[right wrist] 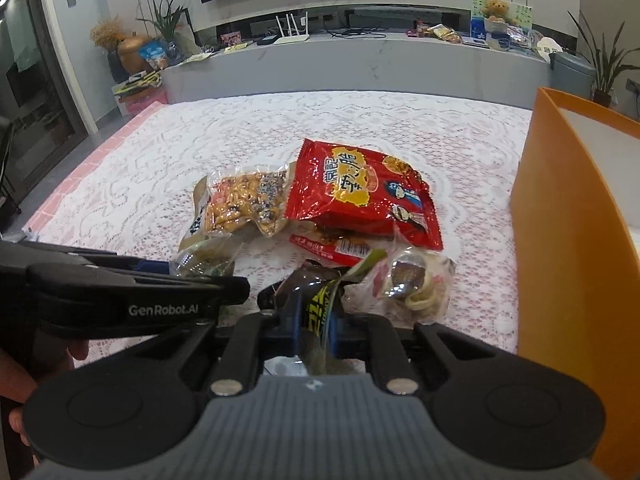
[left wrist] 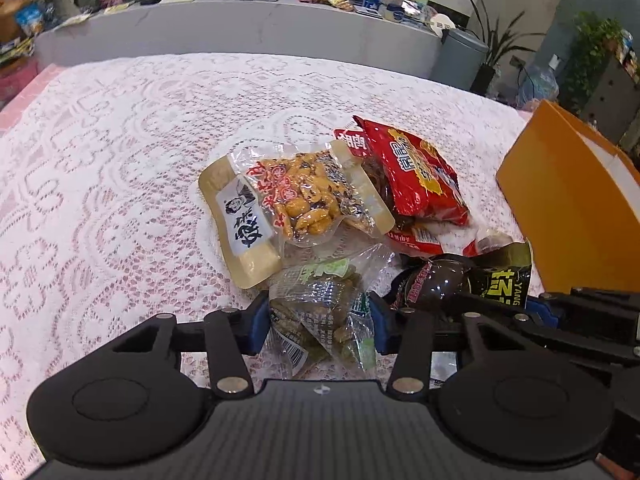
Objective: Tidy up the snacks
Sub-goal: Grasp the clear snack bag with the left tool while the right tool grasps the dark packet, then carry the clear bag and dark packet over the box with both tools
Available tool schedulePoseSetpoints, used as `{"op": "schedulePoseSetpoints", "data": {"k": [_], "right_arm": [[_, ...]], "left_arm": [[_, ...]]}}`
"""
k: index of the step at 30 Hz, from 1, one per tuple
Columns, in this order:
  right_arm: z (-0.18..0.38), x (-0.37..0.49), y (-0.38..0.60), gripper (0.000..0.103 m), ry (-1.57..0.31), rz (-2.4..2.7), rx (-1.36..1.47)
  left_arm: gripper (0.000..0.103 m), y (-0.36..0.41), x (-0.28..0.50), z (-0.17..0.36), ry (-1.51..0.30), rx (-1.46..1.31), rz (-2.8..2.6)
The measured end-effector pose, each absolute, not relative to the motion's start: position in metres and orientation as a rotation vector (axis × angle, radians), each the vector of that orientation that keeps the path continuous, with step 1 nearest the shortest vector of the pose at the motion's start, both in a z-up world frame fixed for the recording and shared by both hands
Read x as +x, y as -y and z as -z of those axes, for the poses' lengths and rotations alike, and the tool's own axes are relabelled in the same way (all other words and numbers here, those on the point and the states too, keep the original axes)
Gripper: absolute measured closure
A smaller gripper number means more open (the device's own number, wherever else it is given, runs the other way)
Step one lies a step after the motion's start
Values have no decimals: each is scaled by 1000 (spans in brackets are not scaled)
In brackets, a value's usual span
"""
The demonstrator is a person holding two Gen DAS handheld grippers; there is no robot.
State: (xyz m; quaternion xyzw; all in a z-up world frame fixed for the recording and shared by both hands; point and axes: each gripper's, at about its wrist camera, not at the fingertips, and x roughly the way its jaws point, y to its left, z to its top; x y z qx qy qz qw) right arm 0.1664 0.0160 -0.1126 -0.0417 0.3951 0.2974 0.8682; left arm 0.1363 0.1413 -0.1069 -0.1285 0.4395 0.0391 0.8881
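A heap of snack packets lies on the lace tablecloth (left wrist: pixel 120 160). My left gripper (left wrist: pixel 318 326) has its blue pads pressed on both sides of a clear green snack packet (left wrist: pixel 316 300) at the near edge of the heap. My right gripper (right wrist: pixel 315 330) is shut on a black-and-yellow packet (right wrist: pixel 320 304), which also shows in the left wrist view as the black-and-yellow packet (left wrist: pixel 502 280). Further back lie a peanut packet (left wrist: pixel 308 196), a beige tofu packet (left wrist: pixel 244 220) and a red bag (right wrist: pixel 360 192).
An orange box (right wrist: pixel 568 240) stands open at the right, close to the heap. A clear packet with a round snack (right wrist: pixel 412 280) lies just right of my right gripper. A grey counter (right wrist: pixel 360 64) with clutter runs behind the table.
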Motion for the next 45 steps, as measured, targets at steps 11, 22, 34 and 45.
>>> {"op": "schedulePoseSetpoints", "data": {"k": [11,22,34,45], "right_arm": [[101,162,-6,98,-788,-621,-63],[85,149,13,100,-748,-626,-42],[59,129,27,101,-709,-657,-45],[12,118,61,101,-693,-657,-69]], "left_arm": [[49,-144,124,91,-870,-301,-86],[49,-139,103,79,-846,-326,-63],[49,-115,89,46,-805,-322,-48],[49,-82,86,1,-791,-290,11]]}}
